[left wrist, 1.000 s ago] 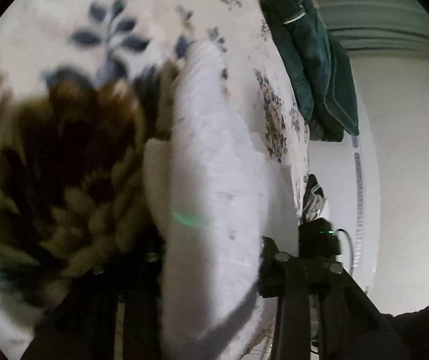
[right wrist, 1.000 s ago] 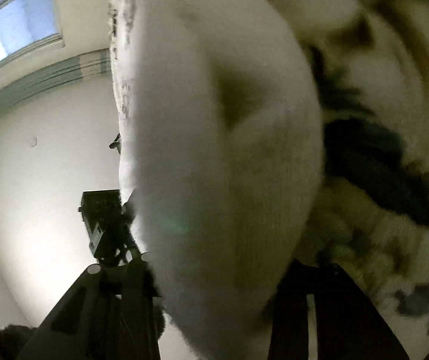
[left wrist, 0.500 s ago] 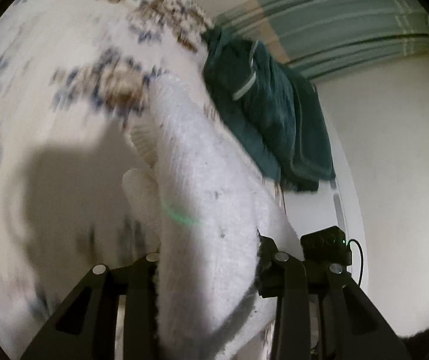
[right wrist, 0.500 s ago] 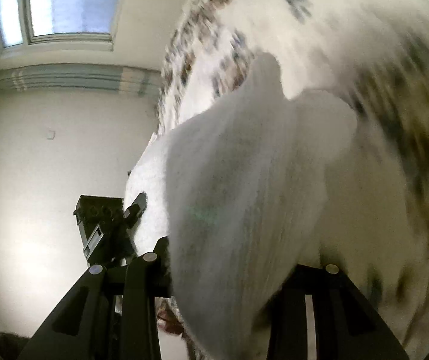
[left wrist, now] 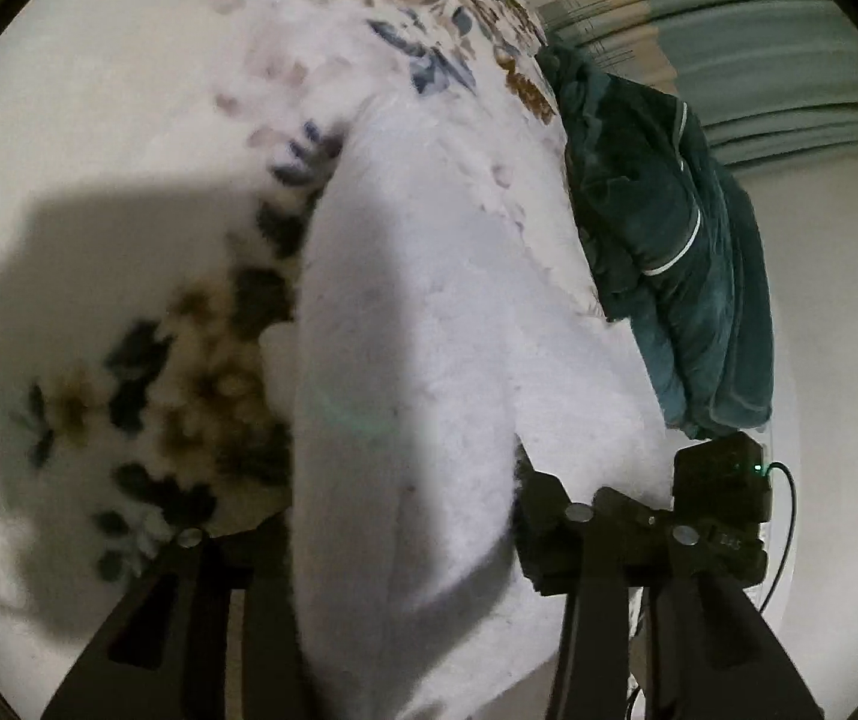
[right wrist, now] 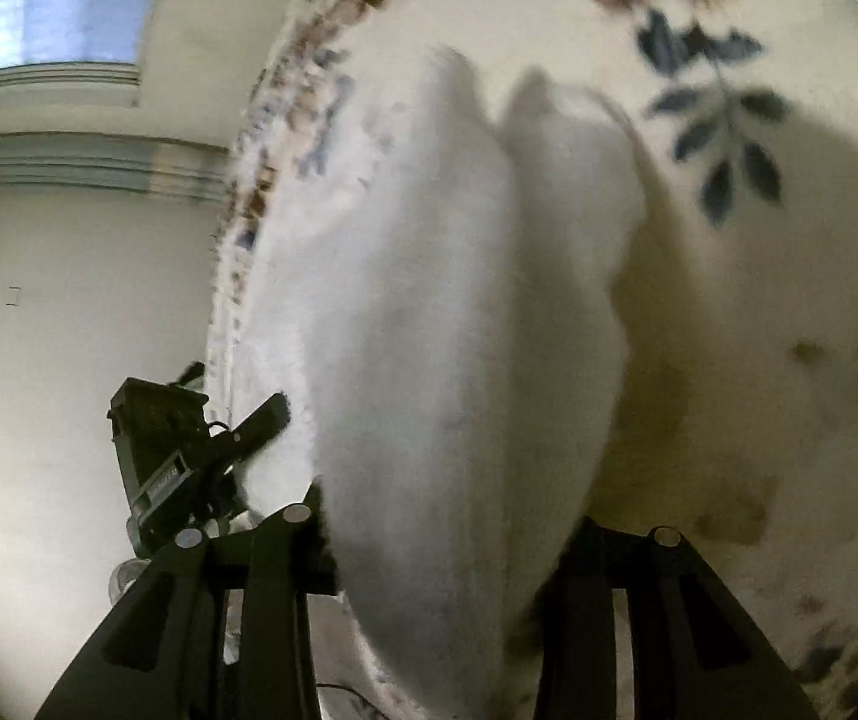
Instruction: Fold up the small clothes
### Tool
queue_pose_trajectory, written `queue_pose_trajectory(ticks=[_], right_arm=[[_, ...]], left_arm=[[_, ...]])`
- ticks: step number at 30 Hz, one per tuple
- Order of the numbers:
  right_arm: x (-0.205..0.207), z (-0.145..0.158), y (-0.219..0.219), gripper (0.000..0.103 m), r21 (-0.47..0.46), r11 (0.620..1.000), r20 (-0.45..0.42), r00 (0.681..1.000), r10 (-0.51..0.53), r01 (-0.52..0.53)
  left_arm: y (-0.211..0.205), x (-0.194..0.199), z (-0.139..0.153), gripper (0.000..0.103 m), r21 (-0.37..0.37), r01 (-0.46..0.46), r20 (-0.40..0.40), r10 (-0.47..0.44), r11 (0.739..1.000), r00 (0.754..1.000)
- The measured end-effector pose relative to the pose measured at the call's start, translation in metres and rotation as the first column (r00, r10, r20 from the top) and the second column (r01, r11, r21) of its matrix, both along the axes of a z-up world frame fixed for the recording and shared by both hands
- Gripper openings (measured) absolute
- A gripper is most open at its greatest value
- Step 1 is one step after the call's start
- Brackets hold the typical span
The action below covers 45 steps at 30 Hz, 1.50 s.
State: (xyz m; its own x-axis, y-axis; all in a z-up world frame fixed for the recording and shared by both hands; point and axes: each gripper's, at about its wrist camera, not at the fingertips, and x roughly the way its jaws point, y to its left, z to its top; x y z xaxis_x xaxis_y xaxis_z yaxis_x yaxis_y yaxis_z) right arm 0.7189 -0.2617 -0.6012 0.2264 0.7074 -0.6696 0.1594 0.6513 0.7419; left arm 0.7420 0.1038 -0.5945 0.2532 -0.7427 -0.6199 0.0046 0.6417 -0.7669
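Observation:
A white knitted garment (left wrist: 429,300) hangs stretched between my two grippers, low over a cream bedspread with a flower print (left wrist: 129,90). In the left wrist view it fills the whole gap of my left gripper (left wrist: 405,540), whose jaws are opening with the cloth still bunched against both fingers. The right wrist view shows the same garment (right wrist: 459,300) packed between the fingers of my right gripper (right wrist: 441,540), also opening, above the bedspread (right wrist: 759,312). The cloth hides all the pads.
A dark teal garment (left wrist: 669,240) lies piled at the bed's far edge. A green curtain (left wrist: 759,60), a window (right wrist: 63,12) and a pale wall (right wrist: 39,300) stand beyond. Each view shows the other gripper's black housing (left wrist: 717,492) (right wrist: 165,450) at the garment's far side.
Both grippers have swept across the bed with the white garment in them, and the flower print beneath has shifted. The teal garment has come into fuller view on the right.

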Motion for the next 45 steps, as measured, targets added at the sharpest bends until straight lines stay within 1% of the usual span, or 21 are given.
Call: queue_pose_trajectory(ticks=[1,2,3,4,5,6,7,9,12,14,16,17,18,21,24,27,30,34,39,41,45], right_arm=[[0.0,-0.001,-0.001,0.051,-0.014,1.0,-0.012,1.0,0.006,-0.007],[-0.001,-0.001,-0.001,0.053,-0.041,0.999,-0.021,1.0,0.017,-0.018],[-0.002,0.002,-0.002,0.058,-0.077,0.997,-0.024,0.999,0.029,-0.031],[0.0,0.003,-0.002,0.069,-0.116,0.992,-0.036,0.999,0.036,-0.04],[-0.004,0.008,-0.002,0.07,-0.171,0.984,-0.053,0.998,0.042,-0.05],[-0.01,0.012,-0.006,0.074,-0.217,0.975,-0.05,0.998,0.042,-0.052],[-0.013,0.015,-0.005,0.082,-0.262,0.963,-0.044,0.998,0.046,-0.056],[-0.029,0.024,0.0,0.086,-0.394,0.916,-0.032,0.997,0.065,-0.072],[-0.046,0.031,0.01,0.087,-0.513,0.857,-0.024,0.998,0.052,-0.057],[-0.065,0.034,0.015,0.093,-0.575,0.817,-0.022,0.999,0.044,-0.048],[-0.082,0.037,0.021,0.094,-0.656,0.753,-0.022,0.999,0.041,-0.046],[-0.089,0.039,0.025,0.096,-0.687,0.725,-0.018,0.999,0.046,-0.045],[-0.096,0.045,0.031,0.102,-0.719,0.693,-0.014,0.999,0.046,-0.042],[-0.108,0.067,0.044,0.103,-0.798,0.602,0.02,0.999,0.046,-0.012],[-0.116,0.096,0.052,0.103,-0.83,0.558,0.064,0.997,0.042,0.029],[-0.136,0.129,0.052,0.103,-0.842,0.536,0.101,0.994,0.032,0.068],[-0.163,0.17,0.054,0.103,-0.841,0.531,0.129,0.991,0.019,0.099],[-0.203,0.227,0.059,0.103,-0.845,0.52,0.165,0.986,0.024,0.129],[-0.264,0.309,0.07,0.103,-0.846,0.502,0.226,0.973,0.037,0.178],[-0.289,0.34,0.073,0.103,-0.842,0.502,0.248,0.968,0.04,0.195],[-0.342,0.409,0.078,0.103,-0.832,0.495,0.311,0.949,0.046,0.249]], left_arm=[[0.002,-0.002,0.002,0.044,0.011,-0.009,0.007,0.009,1.0,1.0],[0.003,-0.005,0.007,0.05,0.048,-0.015,0.015,0.015,0.999,1.0],[0.004,-0.01,0.011,0.053,0.083,-0.02,0.022,0.018,0.996,1.0],[0.004,-0.013,0.016,0.055,0.124,-0.022,0.026,0.019,0.992,0.999],[0.003,-0.018,0.021,0.06,0.174,-0.026,0.024,0.022,0.984,0.999],[0.002,-0.022,0.026,0.061,0.229,-0.031,0.032,0.024,0.973,0.999],[0.0,-0.027,0.032,0.061,0.294,-0.038,0.052,0.024,0.955,0.998],[-0.006,-0.04,0.044,0.065,0.396,-0.056,0.102,0.017,0.917,0.995],[-0.015,-0.058,0.054,0.069,0.486,-0.082,0.163,0.002,0.87,0.987],[-0.022,-0.069,0.055,0.071,0.548,-0.095,0.172,-0.001,0.831,0.985],[-0.028,-0.081,0.056,0.083,0.585,-0.097,0.166,-0.002,0.805,0.986],[-0.03,-0.087,0.057,0.093,0.6,-0.101,0.167,-0.001,0.794,0.986],[-0.033,-0.092,0.058,0.099,0.614,-0.099,0.164,-0.003,0.783,0.987],[-0.046,-0.107,0.069,0.101,0.673,-0.118,0.184,-0.011,0.73,0.983],[-0.054,-0.127,0.089,0.103,0.715,-0.146,0.221,-0.023,0.684,0.975],[-0.057,-0.147,0.114,0.103,0.728,-0.165,0.243,-0.026,0.666,0.97],[-0.059,-0.168,0.144,0.103,0.737,-0.184,0.262,-0.025,0.651,0.965],[-0.061,-0.205,0.192,0.103,0.736,-0.206,0.285,-0.02,0.645,0.958],[-0.061,-0.263,0.267,0.103,0.711,-0.251,0.343,-0.012,0.657,0.939],[-0.062,-0.284,0.293,0.103,0.715,-0.264,0.358,-0.014,0.647,0.934],[-0.064,-0.327,0.345,0.103,0.709,-0.289,0.389,-0.014,0.644,0.921]])
